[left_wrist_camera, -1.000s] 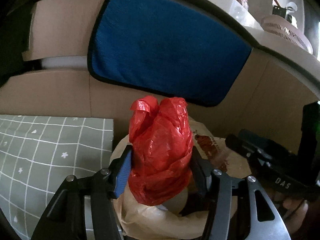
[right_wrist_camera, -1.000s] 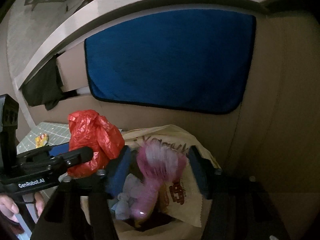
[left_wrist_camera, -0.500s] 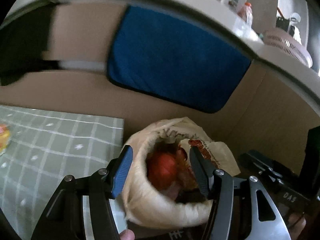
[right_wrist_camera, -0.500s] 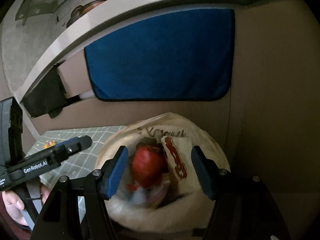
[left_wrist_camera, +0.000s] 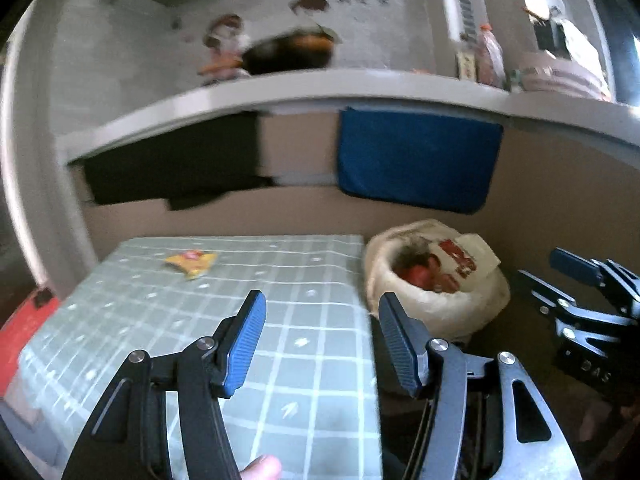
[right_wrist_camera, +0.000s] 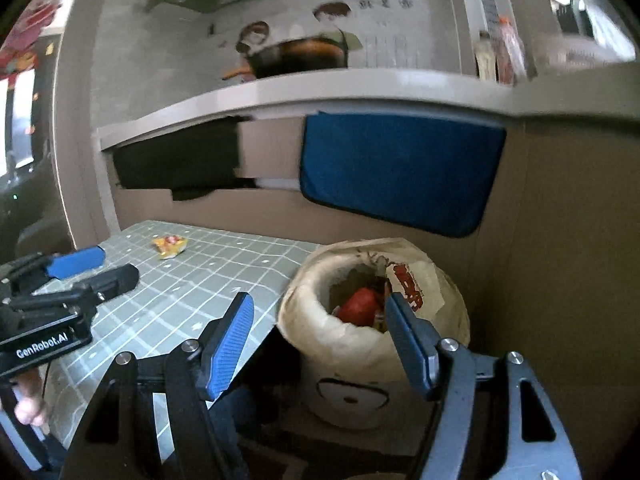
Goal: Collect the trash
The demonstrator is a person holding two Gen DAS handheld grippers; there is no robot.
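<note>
A trash bin lined with a cream plastic bag stands on the floor right of the table. A red plastic bag lies inside it with other trash. A yellow snack wrapper lies on the far side of the green checked tablecloth. My left gripper is open and empty above the table's right edge. My right gripper is open and empty, above and in front of the bin.
A counter edge runs above, with a blue towel and a black cloth hanging from it. A pot and bottles stand on the counter. A red object sits left of the table.
The left gripper let the red bag go into the bin, and the right gripper let a pink item go into it. Both grippers then pulled back and up from the bin.
</note>
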